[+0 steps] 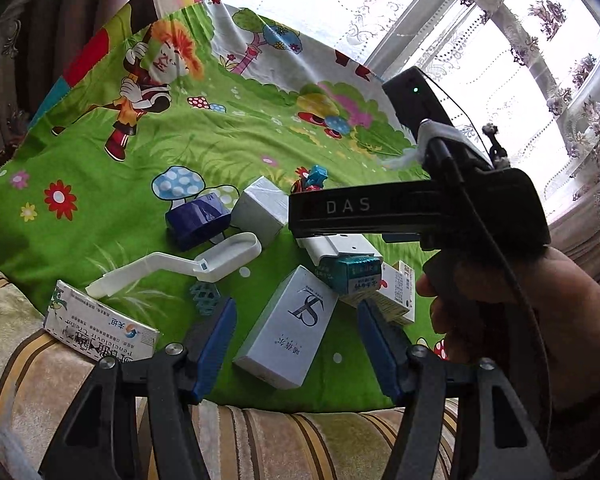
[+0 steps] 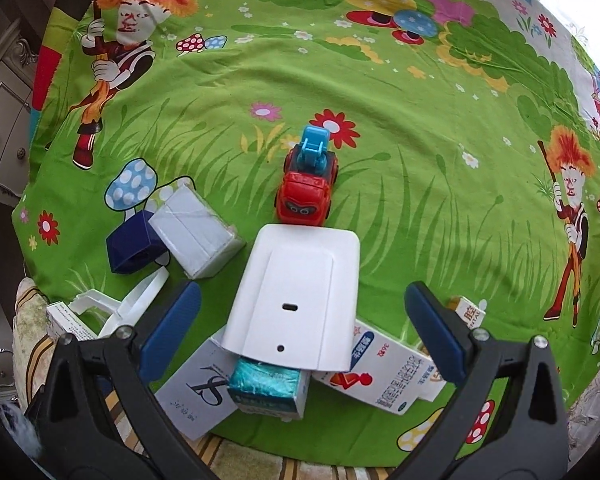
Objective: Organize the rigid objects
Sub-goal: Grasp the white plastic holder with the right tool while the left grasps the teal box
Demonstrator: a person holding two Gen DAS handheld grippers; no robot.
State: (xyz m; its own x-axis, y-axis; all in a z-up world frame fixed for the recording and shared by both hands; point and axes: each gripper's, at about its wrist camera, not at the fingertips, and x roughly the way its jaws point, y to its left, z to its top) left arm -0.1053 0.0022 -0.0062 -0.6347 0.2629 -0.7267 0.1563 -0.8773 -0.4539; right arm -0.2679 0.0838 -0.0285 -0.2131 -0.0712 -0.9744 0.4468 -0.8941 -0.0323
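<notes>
Rigid objects lie clustered on a green cartoon cloth (image 2: 380, 92). My left gripper (image 1: 294, 312) is open, its blue fingers either side of a pale grey carton (image 1: 288, 334). My right gripper (image 2: 300, 300) is open and hovers over a white plastic device (image 2: 300, 296) lying on a teal-topped box (image 2: 266, 390). A red and blue toy car (image 2: 309, 186) stands beyond it. A white cube box (image 2: 194, 232), a dark blue box (image 2: 130, 248), a white scoop-like holder (image 1: 172, 266) and several medicine cartons (image 2: 388, 376) lie around. The right gripper's body (image 1: 420, 208) shows in the left wrist view.
A striped beige blanket (image 1: 260, 436) lies under the cloth's near edge. A medicine box (image 1: 100, 326) rests at the cloth's left edge. A small teal lattice piece (image 1: 204, 298) lies by my left finger. Lace curtains and a window (image 1: 500, 40) are behind.
</notes>
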